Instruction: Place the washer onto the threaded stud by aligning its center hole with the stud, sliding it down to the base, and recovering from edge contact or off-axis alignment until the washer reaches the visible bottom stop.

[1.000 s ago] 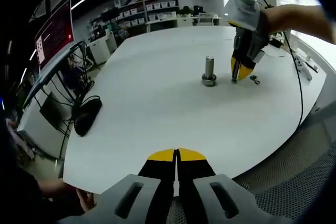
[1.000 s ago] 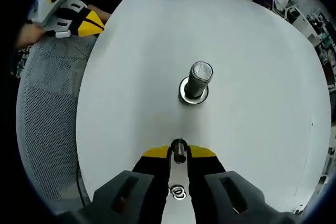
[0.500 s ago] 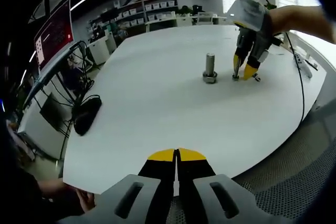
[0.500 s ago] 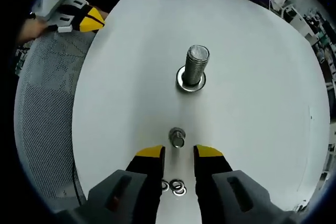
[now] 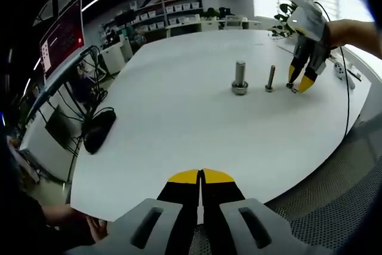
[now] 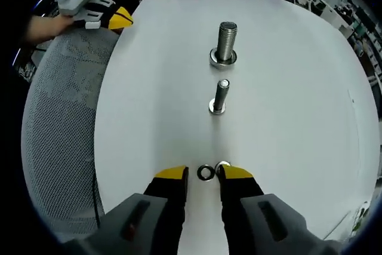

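Two washers [image 6: 206, 172] lying flat low in frame between the spread right claw [image 6: 202, 174] tips, small stud [image 6: 218, 97] upright mid-frame: pickup stage, next calling for closing on one; left claw [image 5: 201, 176] pinched empty.

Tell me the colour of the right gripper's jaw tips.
Yellow, over black jaws. The right gripper shows it best in the right gripper view, open around a washer.

Shiny metal studs [image 6: 224, 43], matt white table [image 6: 298, 88]

Bright, even light; window glare; fisheye bending blurs the edges.
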Demonstrator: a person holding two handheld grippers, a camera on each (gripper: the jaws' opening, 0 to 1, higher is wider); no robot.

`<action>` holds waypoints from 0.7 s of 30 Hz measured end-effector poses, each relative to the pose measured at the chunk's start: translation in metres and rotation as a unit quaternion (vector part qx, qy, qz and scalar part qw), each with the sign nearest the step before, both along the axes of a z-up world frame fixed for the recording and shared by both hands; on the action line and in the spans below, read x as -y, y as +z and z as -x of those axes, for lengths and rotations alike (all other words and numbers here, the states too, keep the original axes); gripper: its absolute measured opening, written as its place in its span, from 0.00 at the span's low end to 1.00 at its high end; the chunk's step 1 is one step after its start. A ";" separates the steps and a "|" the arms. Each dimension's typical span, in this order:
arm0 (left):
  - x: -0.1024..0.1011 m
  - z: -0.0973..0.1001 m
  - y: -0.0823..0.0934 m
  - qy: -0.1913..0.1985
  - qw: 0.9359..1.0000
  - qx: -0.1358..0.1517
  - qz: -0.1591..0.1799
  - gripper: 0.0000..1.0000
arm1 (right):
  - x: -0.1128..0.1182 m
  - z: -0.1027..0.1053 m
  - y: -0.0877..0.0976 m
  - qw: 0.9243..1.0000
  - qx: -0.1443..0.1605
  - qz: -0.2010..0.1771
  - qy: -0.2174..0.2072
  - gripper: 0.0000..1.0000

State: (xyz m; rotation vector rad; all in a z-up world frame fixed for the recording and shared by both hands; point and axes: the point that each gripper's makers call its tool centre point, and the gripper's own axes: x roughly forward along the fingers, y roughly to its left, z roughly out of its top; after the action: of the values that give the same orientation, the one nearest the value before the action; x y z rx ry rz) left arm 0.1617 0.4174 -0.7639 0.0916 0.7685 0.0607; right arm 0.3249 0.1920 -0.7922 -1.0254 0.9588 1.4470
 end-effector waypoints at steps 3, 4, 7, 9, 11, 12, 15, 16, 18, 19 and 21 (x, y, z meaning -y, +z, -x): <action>0.000 0.000 0.000 0.000 1.000 0.000 -0.001 0.00 | 0.005 0.000 -0.001 1.000 0.001 0.002 -0.002 0.23; 0.000 0.000 0.001 0.001 1.000 0.000 -0.001 0.00 | 0.006 0.000 -0.002 1.000 0.001 0.004 -0.003 0.23; 0.000 0.000 0.001 0.001 1.000 0.001 -0.002 0.00 | 0.009 0.002 -0.004 1.000 -0.002 0.011 -0.006 0.23; 0.000 0.000 0.001 0.001 1.000 0.002 -0.002 0.00 | 0.009 0.002 -0.005 1.000 -0.003 0.012 -0.006 0.23; 0.000 0.000 0.001 0.000 1.000 0.002 -0.002 0.00 | 0.009 0.003 -0.006 1.000 0.000 0.012 -0.007 0.22; 0.000 0.000 0.001 -0.001 1.000 0.002 -0.003 0.00 | 0.008 0.001 -0.006 1.000 0.004 0.010 -0.006 0.22; 0.000 0.000 0.002 0.001 1.000 0.004 -0.001 0.00 | 0.005 0.000 -0.006 1.000 0.007 0.007 -0.007 0.22; 0.000 0.000 0.001 0.000 1.000 0.003 -0.001 0.00 | 0.004 0.000 -0.006 1.000 0.009 0.009 -0.006 0.22; 0.000 0.000 0.001 0.001 1.000 0.003 0.000 0.00 | 0.004 -0.001 -0.006 1.000 0.019 0.015 0.004 0.21; 0.000 -0.001 0.002 0.001 1.000 0.006 0.002 0.00 | 0.003 -0.001 -0.007 1.000 0.017 0.018 0.004 0.21; 0.000 -0.001 0.002 0.002 1.000 0.004 0.002 0.00 | 0.003 -0.001 -0.007 1.000 0.020 0.022 0.010 0.21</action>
State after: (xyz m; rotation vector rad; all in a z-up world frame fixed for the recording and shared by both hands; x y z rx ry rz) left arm 0.1623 0.4171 -0.7623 0.0864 0.7605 0.0645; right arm 0.3255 0.1893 -0.7989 -1.0958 0.9585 1.4227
